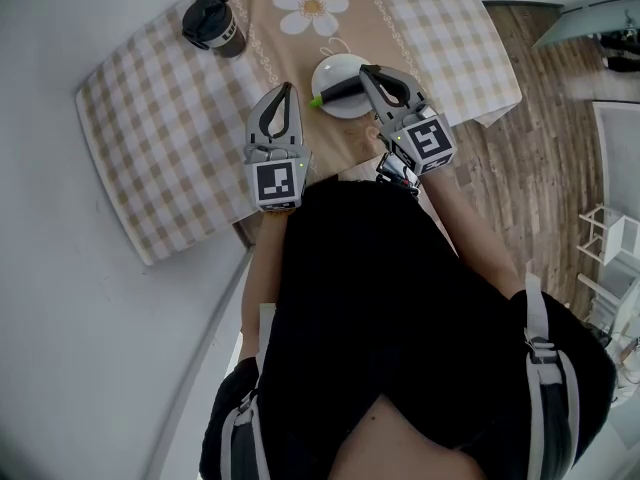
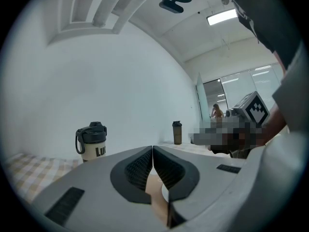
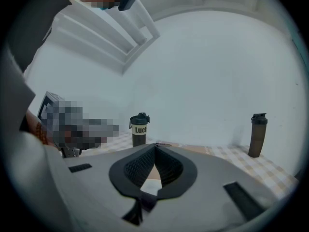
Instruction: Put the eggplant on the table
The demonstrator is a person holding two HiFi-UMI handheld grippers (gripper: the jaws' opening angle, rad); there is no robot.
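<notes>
L tool [image 1: 289, 89], R tool [image 1: 367, 71] closed nr eggplant [image 1: 345, 89]

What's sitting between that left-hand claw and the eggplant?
Only bare tablecloth and the rim of the white plate that the eggplant lies on. The head view shows this, just beside the left gripper.

A: Free room?
B: Wide bare cloth [image 1: 150, 138] left of left gripper [image 1: 287, 90]. Open strip too between mug [image 1: 213, 23] and plate [image 1: 330, 66].
A: Blockers?
B: Mug at far left corner. Bottle [image 3: 257, 134] far right, near wall [image 3: 207, 71]. Plate with eggplant [image 1: 345, 90] just under right gripper [image 1: 367, 71]. Both sets of jaws together, slim gap between the two grippers, bare cloth there up to the plate.
</notes>
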